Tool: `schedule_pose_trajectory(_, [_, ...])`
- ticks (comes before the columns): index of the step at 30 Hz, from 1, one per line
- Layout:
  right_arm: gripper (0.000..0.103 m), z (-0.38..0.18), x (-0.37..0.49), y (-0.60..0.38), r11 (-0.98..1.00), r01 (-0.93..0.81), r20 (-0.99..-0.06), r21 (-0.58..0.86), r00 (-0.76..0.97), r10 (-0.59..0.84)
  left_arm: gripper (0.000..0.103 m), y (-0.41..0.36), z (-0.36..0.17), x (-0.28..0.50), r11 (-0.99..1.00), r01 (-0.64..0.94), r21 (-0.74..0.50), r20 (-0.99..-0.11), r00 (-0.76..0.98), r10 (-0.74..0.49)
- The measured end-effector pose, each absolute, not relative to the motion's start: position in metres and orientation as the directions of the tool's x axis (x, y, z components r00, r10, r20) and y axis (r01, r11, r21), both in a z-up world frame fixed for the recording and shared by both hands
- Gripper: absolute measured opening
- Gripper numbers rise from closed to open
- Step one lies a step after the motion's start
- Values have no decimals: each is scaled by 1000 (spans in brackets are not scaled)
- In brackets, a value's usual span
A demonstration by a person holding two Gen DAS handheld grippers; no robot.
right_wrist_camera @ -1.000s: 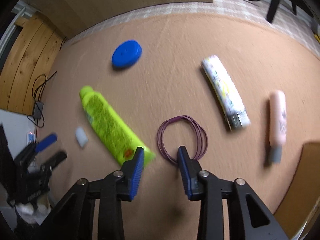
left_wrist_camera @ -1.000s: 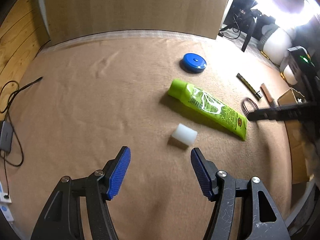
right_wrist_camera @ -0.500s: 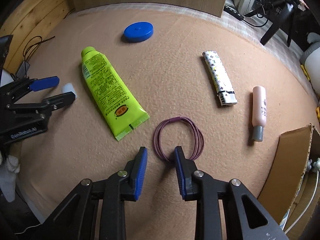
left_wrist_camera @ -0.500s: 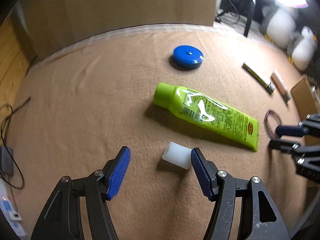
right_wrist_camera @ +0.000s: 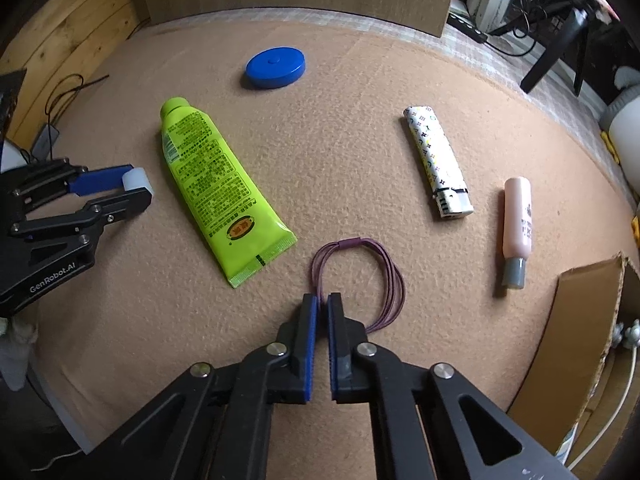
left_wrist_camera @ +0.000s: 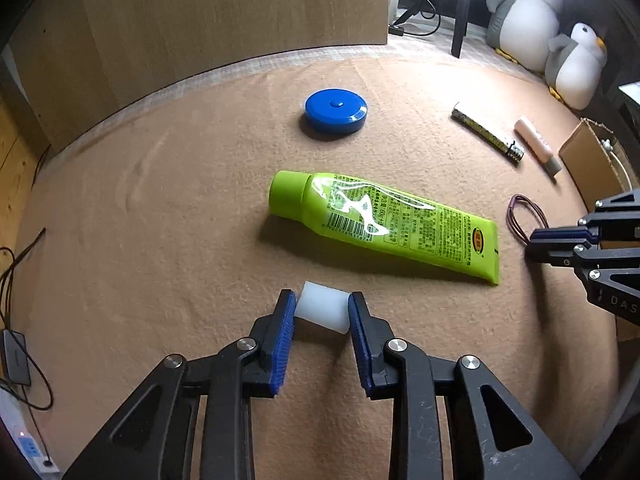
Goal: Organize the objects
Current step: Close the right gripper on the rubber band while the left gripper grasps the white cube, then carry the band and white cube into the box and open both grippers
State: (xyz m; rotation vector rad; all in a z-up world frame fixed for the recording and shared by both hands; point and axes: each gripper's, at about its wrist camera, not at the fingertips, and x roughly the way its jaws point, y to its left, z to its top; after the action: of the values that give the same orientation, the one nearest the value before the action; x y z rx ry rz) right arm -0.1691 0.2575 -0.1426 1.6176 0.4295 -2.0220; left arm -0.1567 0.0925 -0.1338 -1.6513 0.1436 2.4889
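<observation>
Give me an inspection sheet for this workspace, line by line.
Surface: tan felt mat, a few wrinkles.
Job's things: green tube, blue lid, lighter, pink bottle, all lying apart.
Clutter: nothing seen.
Grippers: left gripper shut on the white block; right gripper shut on the purple hair ties.
Cables: black cord off the mat's left edge.
Surroundings: cardboard box, penguin toys, wooden panel.

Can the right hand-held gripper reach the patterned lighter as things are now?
Probably not yet: the right hand-held gripper is shut on the purple hair ties. The path to the lighter itself looks free.
</observation>
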Motion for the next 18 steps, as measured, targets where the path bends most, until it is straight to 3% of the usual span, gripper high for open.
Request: schedule_pose_trajectory(18, [3,-79,-146,326,-859,440,-890,261,-235,-391,25,75,-86,-131,-987,-148,-54,-892,-437,114])
